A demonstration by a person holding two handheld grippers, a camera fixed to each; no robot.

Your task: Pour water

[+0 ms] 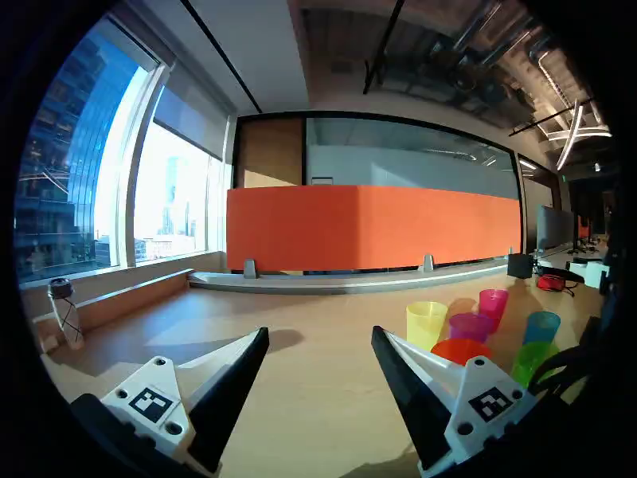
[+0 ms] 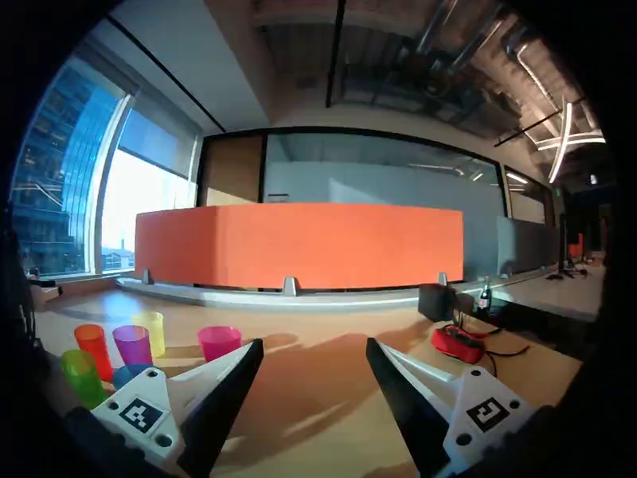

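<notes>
Well, both grippers are spread wide and hold nothing. The left hand-held gripper [image 1: 319, 330] hangs over the bare wood of the table [image 1: 318, 414]. The cups stand in a tight bunch to its right. The yellow cup [image 1: 426, 323] is nearest, just past the right finger. The orange cup [image 1: 460, 349] and green cup [image 1: 532, 358] peek out behind that finger. The purple cup [image 1: 470, 325], pink cup [image 1: 493, 304] and blue cup [image 1: 541, 325] stand a bit farther.

The right hand-held gripper [image 2: 314, 342] has the same bunch on its left, with the pink cup just past its left finger. On its right lies a red thing [image 2: 458, 342] with a black cord, and a black box [image 2: 436, 301] stands behind it.

A long orange wall [image 1: 374, 227] closes off the far edge of the table. A clear bottle [image 1: 64, 311] stands far left on the ledge under the big window [image 1: 171, 199]. Between the grippers and the orange wall there is wide open wood.
</notes>
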